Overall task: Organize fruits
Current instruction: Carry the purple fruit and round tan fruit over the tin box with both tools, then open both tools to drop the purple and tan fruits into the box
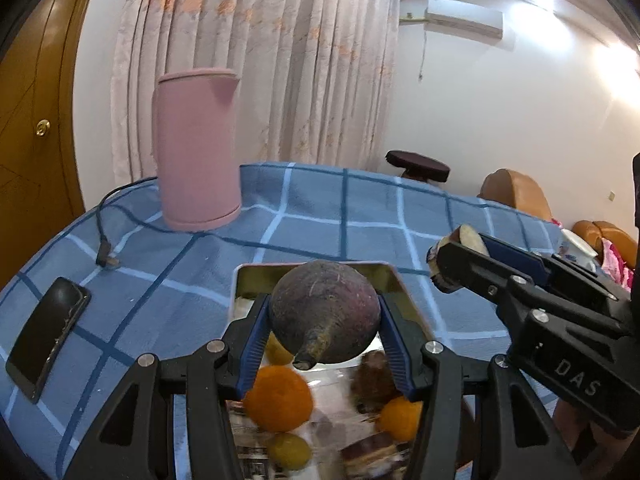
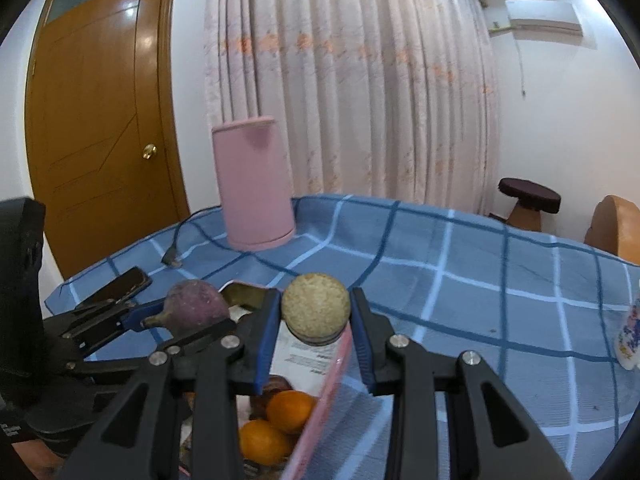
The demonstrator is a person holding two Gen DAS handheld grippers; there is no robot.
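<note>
- A pink kettle (image 1: 197,148) stands upright at the upper left of the left view, on the blue checked cloth (image 1: 320,208) covering the surface.
- Its dark cord (image 1: 105,216) trails left, its plug lying on the cloth.
- A black phone (image 1: 47,338) lies flat at the left edge.
- Pale curtains (image 2: 352,80) hang behind; a wooden door (image 2: 100,112) fills the upper left.

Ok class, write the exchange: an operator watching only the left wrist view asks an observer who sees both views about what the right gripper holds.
Operator: My left gripper holds a purple fruit. What is in the other one? I see only a sliver.
Observer: The right gripper is shut on a round tan fruit, rough-skinned and darker underneath.
Operator: What lies under it?
Observer: The pink side wall of the tray; oranges sit inside, lower left.
</note>
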